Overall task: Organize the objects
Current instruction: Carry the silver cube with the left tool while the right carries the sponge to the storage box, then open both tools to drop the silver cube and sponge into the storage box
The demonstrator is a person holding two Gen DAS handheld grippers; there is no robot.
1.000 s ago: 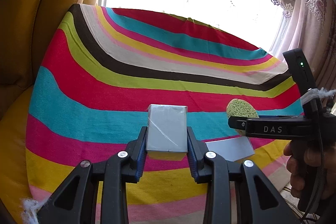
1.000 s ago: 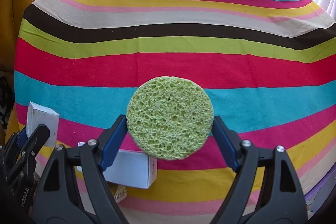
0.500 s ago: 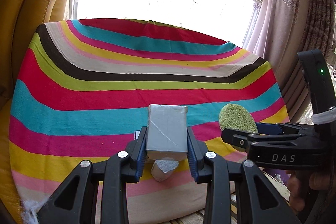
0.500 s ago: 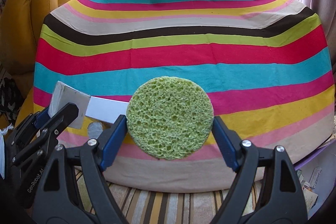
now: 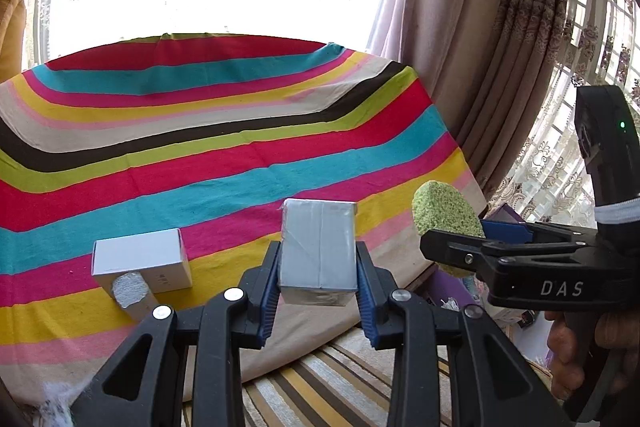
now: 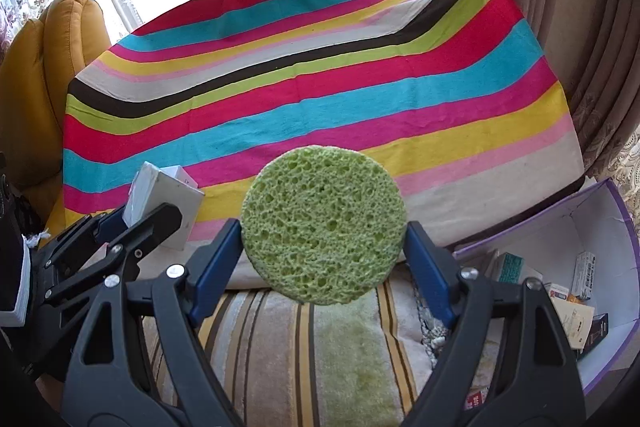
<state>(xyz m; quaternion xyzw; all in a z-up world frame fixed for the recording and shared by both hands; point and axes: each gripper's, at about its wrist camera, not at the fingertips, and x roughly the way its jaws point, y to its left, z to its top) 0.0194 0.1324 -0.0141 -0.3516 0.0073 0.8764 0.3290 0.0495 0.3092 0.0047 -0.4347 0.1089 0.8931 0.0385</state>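
My left gripper (image 5: 318, 259) is shut on a small grey box (image 5: 318, 247), held in the air past the near edge of the striped cloth (image 5: 200, 147). My right gripper (image 6: 324, 239) is shut on a round green sponge (image 6: 324, 227), also held off the cloth above a striped rug. The sponge (image 5: 442, 213) and right gripper also show at the right of the left wrist view. A white box (image 5: 140, 259) lies on the cloth near its front edge, with a grey foil-like lump (image 5: 128, 291) against it.
An open purple-edged carton (image 6: 592, 247) with several small packets stands on the floor at the right. A striped rug (image 6: 320, 347) lies below. A yellow armchair (image 6: 48, 87) is at the left, curtains (image 5: 500, 47) at the right.
Both grippers have pulled back and to the right, away from the cloth, each still holding its object. The white box stays on the cloth. The carton has come into view.
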